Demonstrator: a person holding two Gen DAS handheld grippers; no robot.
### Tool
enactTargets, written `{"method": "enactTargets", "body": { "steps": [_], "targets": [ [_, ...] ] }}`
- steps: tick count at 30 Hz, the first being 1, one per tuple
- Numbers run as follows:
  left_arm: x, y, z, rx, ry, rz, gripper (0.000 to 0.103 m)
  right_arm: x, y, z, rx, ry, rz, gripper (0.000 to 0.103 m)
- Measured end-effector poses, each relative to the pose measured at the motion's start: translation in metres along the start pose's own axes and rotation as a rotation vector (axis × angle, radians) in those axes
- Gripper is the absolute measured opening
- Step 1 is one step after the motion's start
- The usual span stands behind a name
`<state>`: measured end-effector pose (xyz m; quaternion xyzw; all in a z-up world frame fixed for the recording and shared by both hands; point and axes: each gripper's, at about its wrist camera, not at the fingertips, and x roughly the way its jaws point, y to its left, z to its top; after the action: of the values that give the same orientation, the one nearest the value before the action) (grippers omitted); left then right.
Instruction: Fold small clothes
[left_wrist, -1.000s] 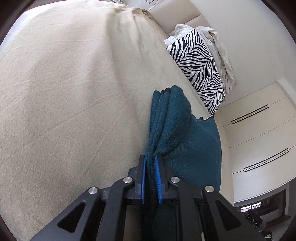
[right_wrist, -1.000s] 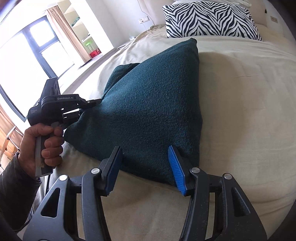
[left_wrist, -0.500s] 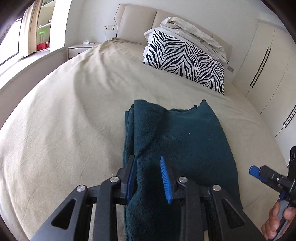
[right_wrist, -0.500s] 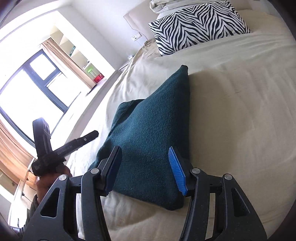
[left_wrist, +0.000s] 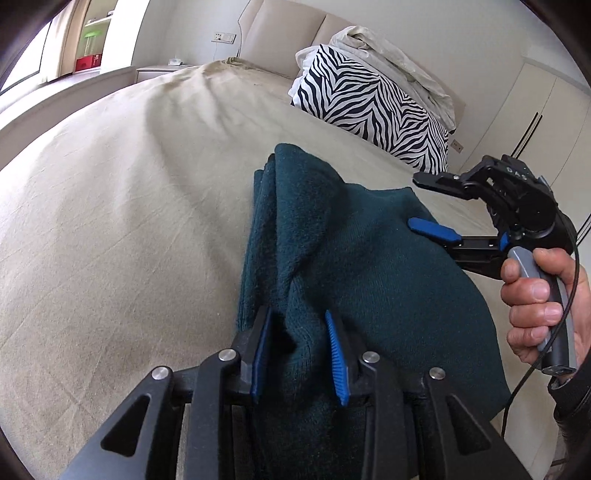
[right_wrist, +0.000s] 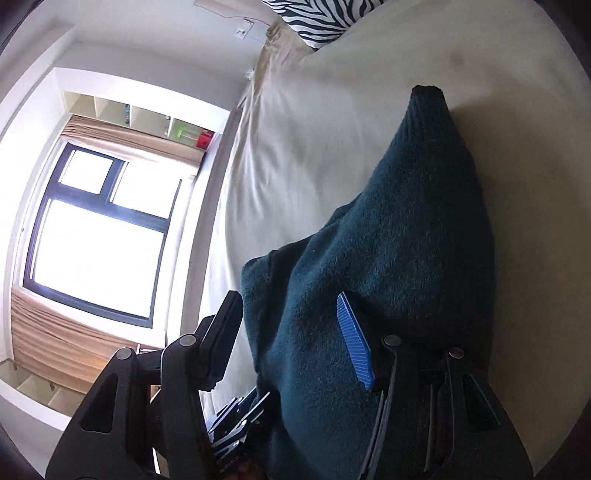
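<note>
A dark teal fleece garment lies folded lengthwise on the beige bed sheet. My left gripper is at its near end. Its jaws are opening, and a raised ridge of the cloth stands loosely between the blue pads. My right gripper, held in a person's hand, reaches in from the right over the garment's far right edge. One blue pad rests on the cloth. In the right wrist view that gripper is rolled on its side, its jaws closing with teal cloth between them and a gap left.
A zebra-print pillow with crumpled pale bedding on it leans at the headboard. White wardrobe doors stand to the right. A bedside table and a large window are on the left. Bare sheet spreads left of the garment.
My left jaws, pinched on the cloth's fold a second ago, have spread apart. The right gripper has swung in over the garment and rolled onto its side, jaws narrowing slightly.
</note>
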<state>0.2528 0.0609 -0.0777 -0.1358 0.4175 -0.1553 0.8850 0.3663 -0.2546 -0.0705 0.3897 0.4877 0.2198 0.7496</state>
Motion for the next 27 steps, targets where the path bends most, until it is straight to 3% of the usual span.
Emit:
{"method": "enactTargets", "body": {
  "steps": [2,4,8,11,13,15,16,17,19,21,22,23,24,25,27],
  "targets": [
    [0.001,0.007,-0.001,-0.024,-0.002,-0.031,0.033,-0.007,-0.022,0.012,0.052,-0.071,-0.015,0.037],
    [0.001,0.011,-0.001,-0.042,-0.004,-0.051,0.033,-0.018,-0.040,0.015,0.126,-0.105,0.015,0.037],
    [-0.001,0.011,-0.003,-0.037,-0.015,-0.050,0.033,-0.059,-0.019,-0.006,0.054,-0.179,0.023,0.047],
    [-0.001,0.012,-0.004,-0.043,-0.017,-0.058,0.033,-0.068,0.012,-0.046,-0.065,-0.104,0.155,0.051],
    [-0.001,0.012,-0.004,-0.043,-0.018,-0.057,0.033,-0.056,0.019,-0.077,-0.113,-0.010,0.170,0.055],
    [-0.001,0.013,-0.005,-0.039,-0.018,-0.054,0.033,-0.041,0.000,-0.100,-0.122,0.045,0.125,0.055],
    [-0.002,0.014,-0.005,-0.037,-0.018,-0.052,0.033,-0.042,-0.009,-0.105,-0.138,0.019,0.156,0.051],
    [-0.002,0.014,-0.005,-0.036,-0.019,-0.052,0.033,-0.047,-0.018,-0.108,-0.140,-0.005,0.180,0.040],
    [-0.005,0.015,-0.002,-0.053,-0.021,-0.071,0.033,-0.060,-0.033,-0.109,-0.048,-0.013,0.210,0.033],
    [-0.018,0.019,0.001,-0.072,-0.022,-0.086,0.035,-0.087,-0.036,-0.110,-0.034,-0.084,0.173,0.037],
    [-0.027,0.019,0.004,-0.068,-0.025,-0.065,0.038,-0.101,-0.034,-0.110,-0.054,-0.119,0.134,0.046],
    [-0.038,0.020,0.007,-0.067,-0.047,-0.032,0.052,-0.112,-0.034,-0.110,-0.064,-0.144,0.088,0.067],
    [-0.047,0.024,0.010,-0.079,-0.070,-0.019,0.066,-0.120,-0.036,-0.107,-0.063,-0.156,0.061,0.074],
    [-0.051,0.028,0.016,-0.096,-0.068,-0.026,0.069,-0.122,-0.039,-0.103,-0.059,-0.140,0.064,0.077],
    [-0.042,0.039,0.027,-0.135,0.009,-0.073,0.070,-0.114,-0.046,-0.099,-0.027,-0.076,0.060,0.077]
  ]
}}
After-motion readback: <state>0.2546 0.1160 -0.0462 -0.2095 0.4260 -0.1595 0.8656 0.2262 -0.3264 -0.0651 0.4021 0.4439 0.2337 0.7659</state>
